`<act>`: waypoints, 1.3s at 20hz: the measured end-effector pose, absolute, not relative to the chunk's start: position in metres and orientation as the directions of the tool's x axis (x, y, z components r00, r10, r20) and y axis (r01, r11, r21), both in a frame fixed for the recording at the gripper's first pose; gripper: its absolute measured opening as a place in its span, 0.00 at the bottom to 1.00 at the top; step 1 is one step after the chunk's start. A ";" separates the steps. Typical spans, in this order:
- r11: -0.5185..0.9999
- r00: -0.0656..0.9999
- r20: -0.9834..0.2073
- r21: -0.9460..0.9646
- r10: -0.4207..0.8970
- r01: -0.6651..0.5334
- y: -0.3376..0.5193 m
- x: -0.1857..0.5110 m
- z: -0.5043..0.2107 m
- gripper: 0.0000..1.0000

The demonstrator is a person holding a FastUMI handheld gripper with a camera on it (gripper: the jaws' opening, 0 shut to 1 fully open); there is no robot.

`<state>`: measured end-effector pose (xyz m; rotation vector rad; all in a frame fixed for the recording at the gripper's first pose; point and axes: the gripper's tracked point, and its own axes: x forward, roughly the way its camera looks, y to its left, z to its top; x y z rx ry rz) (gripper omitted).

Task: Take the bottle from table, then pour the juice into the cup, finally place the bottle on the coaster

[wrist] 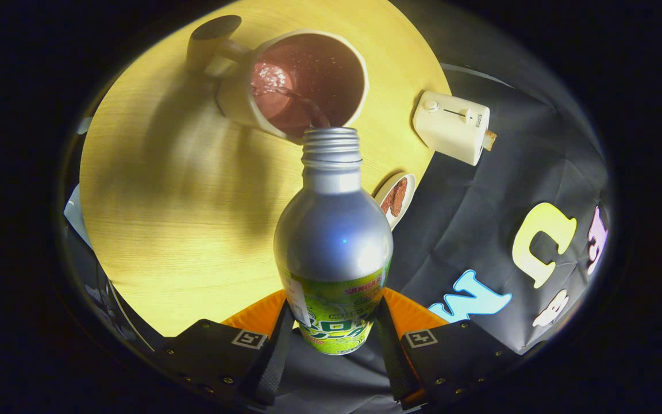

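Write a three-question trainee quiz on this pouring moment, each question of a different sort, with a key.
1. True or false: the gripper has both fingers pressed on the bottle.
2. Multiple choice: the dark juice leaving the bottle's open mouth goes into
A. the cup
B. the coaster
C. the small white toaster
3. Fill in: the coaster lies on the round wooden table near its edge, between the bottle and the ______.

Key
1. True: the fingers clamp the labelled lower body from both sides.
2. A: the stream runs into the cup, which already holds foamy reddish juice.
3. toaster
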<state>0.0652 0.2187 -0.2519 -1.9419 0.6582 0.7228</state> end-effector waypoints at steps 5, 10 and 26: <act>-0.432 0.681 -0.715 -0.570 -0.157 -0.699 0.217 0.065 -0.252 0.72; -0.447 0.682 -0.712 -0.561 -0.169 -0.696 0.216 0.067 -0.250 0.72; -0.525 0.699 -0.689 -0.531 -0.190 -0.665 0.220 0.072 -0.241 0.72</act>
